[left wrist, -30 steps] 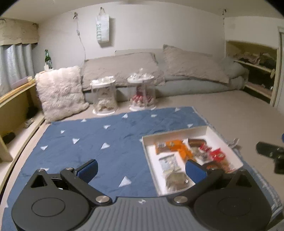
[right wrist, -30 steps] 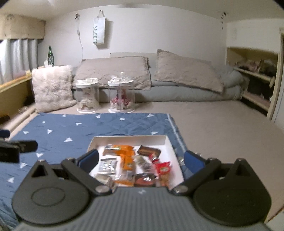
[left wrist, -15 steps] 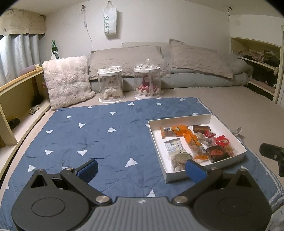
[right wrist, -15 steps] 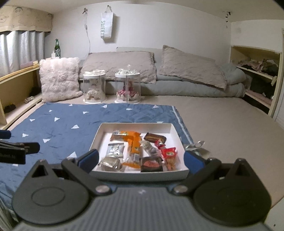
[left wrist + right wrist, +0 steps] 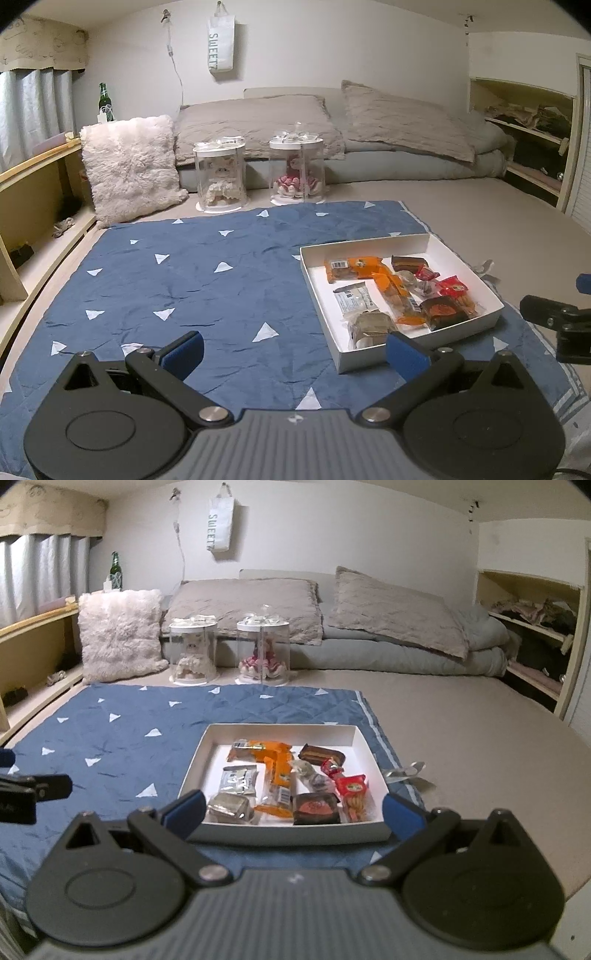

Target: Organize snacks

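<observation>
A white shallow box [image 5: 463, 264] [image 5: 360, 742] lies on the blue triangle-patterned mat [image 5: 207, 280] [image 5: 122, 734]. Inside it are several wrapped snacks: orange packets [image 5: 354, 266] [image 5: 258, 749], a silver packet [image 5: 355, 298] [image 5: 238, 778], red packets [image 5: 456, 286] [image 5: 352, 786] and dark chocolate-coloured ones [image 5: 443, 312] [image 5: 316, 806]. My left gripper [image 5: 293, 354] hovers open over the mat, left of and in front of the box, holding nothing. My right gripper [image 5: 293, 810] stands open just before the box's near wall, also empty.
Two clear lidded jars [image 5: 221, 173] [image 5: 297, 168] with dolls stand beyond the mat, before grey cushions [image 5: 258, 122]. A fluffy white pillow [image 5: 129, 166] leans at left by a wooden shelf [image 5: 37, 158]. A crumpled clear wrapper [image 5: 406, 770] lies right of the box on beige floor.
Both grippers have pulled back and risen, so the box now sits farther out and fully in view. Both stay open and empty.
</observation>
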The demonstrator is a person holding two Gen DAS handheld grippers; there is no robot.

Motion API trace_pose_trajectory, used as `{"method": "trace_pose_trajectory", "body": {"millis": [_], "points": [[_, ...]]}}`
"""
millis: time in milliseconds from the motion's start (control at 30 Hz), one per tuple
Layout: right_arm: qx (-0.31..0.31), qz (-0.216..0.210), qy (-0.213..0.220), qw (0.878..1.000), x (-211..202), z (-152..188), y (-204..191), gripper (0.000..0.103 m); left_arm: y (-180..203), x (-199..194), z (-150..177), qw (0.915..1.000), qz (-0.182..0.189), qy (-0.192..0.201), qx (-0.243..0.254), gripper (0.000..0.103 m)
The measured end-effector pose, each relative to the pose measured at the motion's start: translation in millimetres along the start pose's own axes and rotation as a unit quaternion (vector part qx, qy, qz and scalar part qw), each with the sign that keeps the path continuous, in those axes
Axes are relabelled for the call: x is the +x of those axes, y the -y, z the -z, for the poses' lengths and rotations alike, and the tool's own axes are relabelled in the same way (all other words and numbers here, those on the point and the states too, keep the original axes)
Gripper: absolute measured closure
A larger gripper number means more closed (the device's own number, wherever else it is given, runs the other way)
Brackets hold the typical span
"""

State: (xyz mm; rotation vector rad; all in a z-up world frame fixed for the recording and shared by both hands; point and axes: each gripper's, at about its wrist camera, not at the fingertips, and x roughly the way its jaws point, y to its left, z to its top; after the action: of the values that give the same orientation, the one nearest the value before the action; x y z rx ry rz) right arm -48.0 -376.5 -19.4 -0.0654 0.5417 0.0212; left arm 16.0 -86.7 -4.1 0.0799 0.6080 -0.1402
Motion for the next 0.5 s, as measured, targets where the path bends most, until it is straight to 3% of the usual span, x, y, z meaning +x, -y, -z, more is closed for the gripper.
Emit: {"method": "trace_pose_trajectory", "body": {"millis": [500], "points": [[-0.01,-0.004,-0.006,1.0,5.1,-0.5,-2.9,0.001,-4.2,1.0,1.2,0.9999,-0.007,-0.004,-0.01,0.0]]}}
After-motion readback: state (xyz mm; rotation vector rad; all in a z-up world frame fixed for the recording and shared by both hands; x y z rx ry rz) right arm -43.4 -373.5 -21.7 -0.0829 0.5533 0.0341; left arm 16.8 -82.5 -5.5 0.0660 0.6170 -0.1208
